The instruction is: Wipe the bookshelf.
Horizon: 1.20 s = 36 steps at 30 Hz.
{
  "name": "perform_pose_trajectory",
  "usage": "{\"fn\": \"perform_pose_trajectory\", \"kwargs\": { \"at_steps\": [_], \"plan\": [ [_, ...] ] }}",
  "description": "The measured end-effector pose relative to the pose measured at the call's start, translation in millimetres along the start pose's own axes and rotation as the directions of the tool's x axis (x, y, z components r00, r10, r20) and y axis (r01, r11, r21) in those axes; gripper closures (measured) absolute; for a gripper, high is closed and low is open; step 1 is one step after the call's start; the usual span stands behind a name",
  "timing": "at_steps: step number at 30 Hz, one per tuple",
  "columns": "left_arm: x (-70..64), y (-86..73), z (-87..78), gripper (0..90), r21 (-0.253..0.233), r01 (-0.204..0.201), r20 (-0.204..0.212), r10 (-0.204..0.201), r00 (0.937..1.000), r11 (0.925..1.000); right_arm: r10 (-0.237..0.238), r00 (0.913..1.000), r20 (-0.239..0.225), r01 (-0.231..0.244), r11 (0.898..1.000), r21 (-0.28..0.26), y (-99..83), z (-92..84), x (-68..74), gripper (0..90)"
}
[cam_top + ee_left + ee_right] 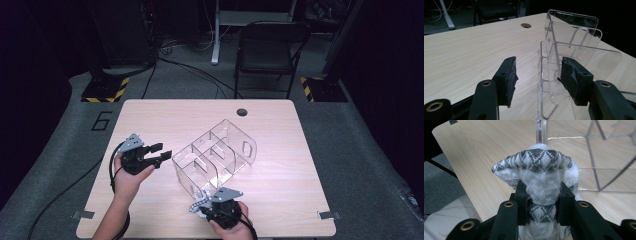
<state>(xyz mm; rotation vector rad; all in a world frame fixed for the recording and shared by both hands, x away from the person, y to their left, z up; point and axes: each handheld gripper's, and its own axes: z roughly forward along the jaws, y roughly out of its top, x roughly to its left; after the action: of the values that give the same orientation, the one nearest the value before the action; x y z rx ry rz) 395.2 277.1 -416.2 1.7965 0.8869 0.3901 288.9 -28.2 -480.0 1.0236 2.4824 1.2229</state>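
Dark floor and a black chair lie beyond a pale wooden tabletop. At its left, the left hand-held gripper hovers with jaws spread wide and nothing pressed between them, just beside the left end of a clear acrylic organizer that lies mid-table. At near right, the right hand-held gripper is clamped on a rolled white-and-grey patterned sock, held at the organizer's near corner.

To do this well (judging that the sock goes into a compartment), the left hand should steady the organizer wall while the right lines the roll up with an opening before letting go.

The left gripper view shows a thin clear wall standing between its pads, untouched; the right gripper view shows the sock's knit pattern and the squeeze on it, which the high view blurs.
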Motion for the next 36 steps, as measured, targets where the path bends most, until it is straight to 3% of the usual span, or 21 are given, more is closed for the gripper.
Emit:
{"fn": "perform_pose_trajectory", "kwargs": {
  "at_steps": [4,8,11,13,16,17,21,24,26,27,28,31,33,36],
  "plan": [
    [-0.3,-1.1,-2.3,44.2,-0.009,0.022,0.011,-0.022,0.9997,0.9997,0.036,0.9993,0.012,-0.036,0.999,-0.003,-5.8,-11.0,-11.7,68.3],
    [-3.5,-1.3,-3.6,43.6,-0.002,0.013,0.013,-0.013,0.9998,0.9999,0.069,0.9976,-0.009,-0.069,0.996,-0.053,-10.3,-28.4,-22.0,68.3],
    [-3.8,-3.6,-3.5,43.3,0.009,0.016,0.012,-0.016,0.9998,0.9998,0.042,0.9991,0.001,-0.041,0.995,-0.091,-8.1,-43.2,-19.3,68.7],
    [-4.3,-5.3,-3.6,43.4,0.009,0.022,0.011,-0.022,0.9997,0.9997,0.012,0.9992,0.038,-0.008,0.994,-0.109,-6.0,-55.0,-20.7,68.7],
    [-4.7,-5.8,-5.2,43.4,0.013,0.019,0.012,-0.020,0.9997,0.9997,0.016,0.9968,0.078,-0.005,0.991,-0.131,-4.8,-66.6,-27.1,68.6],
    [-5.9,-5.9,-6.7,43.4,0.009,0.019,0.014,-0.019,0.9997,0.9998,0.043,0.9921,0.118,-0.025,0.989,-0.146,-4.8,-74.5,-40.5,68.5],
    [-9.5,-6.1,-7.9,43.0,0.008,0.013,0.017,-0.013,0.9998,0.9999,0.111,0.9751,0.192,-0.084,0.986,-0.142,-9.8,-80.1,-75.2,68.0],
    [-10.8,-7.4,-7.3,42.8,0.012,0.015,0.019,-0.015,0.9997,0.9998,0.154,0.9534,0.259,-0.134,0.987,-0.093,-19.3,-77.5,-107.0,67.7],
    [-10.8,-8.1,-7.0,42.9,0.015,0.016,0.020,-0.016,0.9997,0.9998,0.153,0.9345,0.321,-0.142,0.988,-0.059,-26.6,-77.4,-122.5,67.7],
    [-10.8,-8.8,-6.7,42.9,0.017,0.017,0.021,-0.017,0.9996,0.9997,0.153,0.9345,0.321,-0.142,0.988,-0.059,-26.6,-77.4,-122.5,67.7],
    [-11.0,-10.6,-5.9,42.9,0.022,0.019,0.025,-0.019,0.9995,0.9996,0.162,0.9206,0.355,-0.160,0.986,-0.038,-34.7,-78.9,-134.7,67.1],
    [-12.2,-12.8,-5.3,42.8,0.032,0.018,0.024,-0.019,0.9995,0.9993,0.219,0.9007,0.375,-0.221,0.974,-0.037,-49.5,-78.8,-150.0,64.9],
    [-13.3,-14.2,-5.3,42.9,0.031,0.015,0.022,-0.015,0.9996,0.9994,0.241,0.8956,0.374,-0.254,0.967,-0.016,-59.0,-72.5,-157.9,59.7],
    [-14.8,-15.6,-6.0,42.9,0.031,0.013,0.020,-0.013,0.9997,0.9994,0.255,0.9002,0.353,-0.262,0.965,-0.028,-66.7,-66.9,-162.1,55.1]
  ]
}}
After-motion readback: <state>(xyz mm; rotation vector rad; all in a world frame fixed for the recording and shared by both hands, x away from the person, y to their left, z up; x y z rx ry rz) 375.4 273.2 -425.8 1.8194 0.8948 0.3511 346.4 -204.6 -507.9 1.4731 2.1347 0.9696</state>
